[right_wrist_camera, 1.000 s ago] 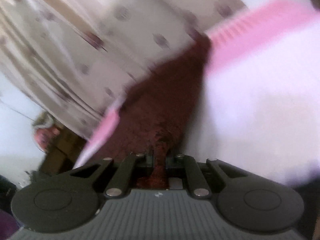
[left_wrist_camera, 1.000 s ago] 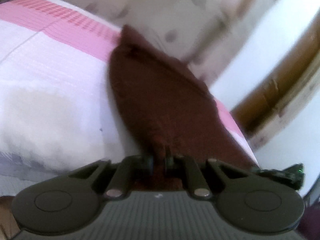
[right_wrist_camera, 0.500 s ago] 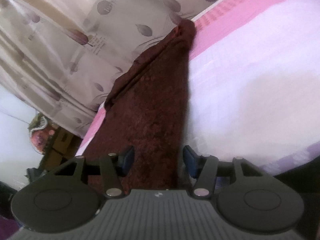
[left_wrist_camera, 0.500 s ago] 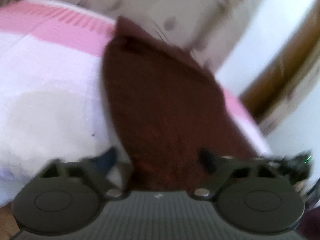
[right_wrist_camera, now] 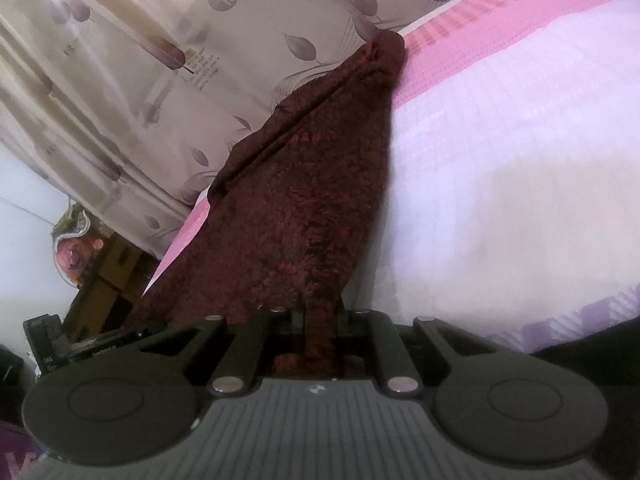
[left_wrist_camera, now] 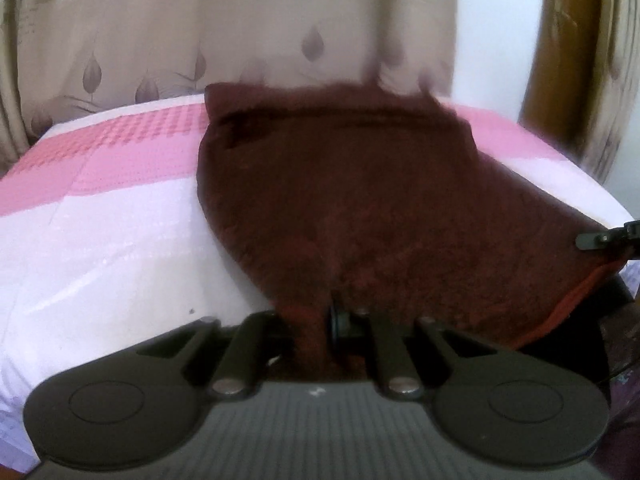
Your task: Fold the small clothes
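Observation:
A dark maroon fuzzy cloth (left_wrist_camera: 360,200) lies spread on the pink and white bed cover (left_wrist_camera: 100,240), its far edge near the curtain. My left gripper (left_wrist_camera: 316,324) is shut on the cloth's near edge. In the right wrist view the same cloth (right_wrist_camera: 296,208) runs away from me as a narrow strip along the bed's left side. My right gripper (right_wrist_camera: 320,328) is shut on its near end. The right gripper's tip (left_wrist_camera: 600,238) shows at the cloth's right corner in the left wrist view.
A beige curtain with leaf prints (left_wrist_camera: 200,32) hangs behind the bed. A wooden post (left_wrist_camera: 560,60) stands at the right. The bed's left edge drops off to boxes and clutter (right_wrist_camera: 92,264) on the floor.
Both grippers were shut on the cloth, opened half a second ago, and are now shut on its near edge again. The left view has swung to face the cloth squarely.

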Tool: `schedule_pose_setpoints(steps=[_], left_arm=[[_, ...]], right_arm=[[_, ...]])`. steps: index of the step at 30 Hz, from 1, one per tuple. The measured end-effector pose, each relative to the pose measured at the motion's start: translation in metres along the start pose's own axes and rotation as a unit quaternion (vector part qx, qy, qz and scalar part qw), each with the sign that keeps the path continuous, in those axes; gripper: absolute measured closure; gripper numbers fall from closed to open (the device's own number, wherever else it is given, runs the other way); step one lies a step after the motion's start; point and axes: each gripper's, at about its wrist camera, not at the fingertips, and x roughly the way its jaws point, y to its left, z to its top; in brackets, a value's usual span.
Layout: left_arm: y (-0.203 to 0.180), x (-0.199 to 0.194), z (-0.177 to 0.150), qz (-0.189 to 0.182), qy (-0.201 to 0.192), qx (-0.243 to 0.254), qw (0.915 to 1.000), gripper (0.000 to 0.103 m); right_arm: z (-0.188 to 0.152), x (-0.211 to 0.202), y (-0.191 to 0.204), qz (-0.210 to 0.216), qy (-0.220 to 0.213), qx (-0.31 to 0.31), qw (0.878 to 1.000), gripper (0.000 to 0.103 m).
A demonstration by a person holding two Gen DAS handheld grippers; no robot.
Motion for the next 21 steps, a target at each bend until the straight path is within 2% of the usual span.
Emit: schedule_pose_setpoints(steps=[14, 21], left_arm=[[-0.017, 0.0, -0.003, 0.036, 0.008, 0.043, 0.9984, 0.092], [-0.018, 0.003, -0.006, 0.041, 0.013, 0.043, 0.9982, 0.092]], right_arm=[[-0.001, -0.003, 0.002, -0.003, -0.004, -0.01, 1.0, 0.088], [-0.003, -0.004, 0.0, 0.001, -0.007, -0.013, 1.0, 0.088]])
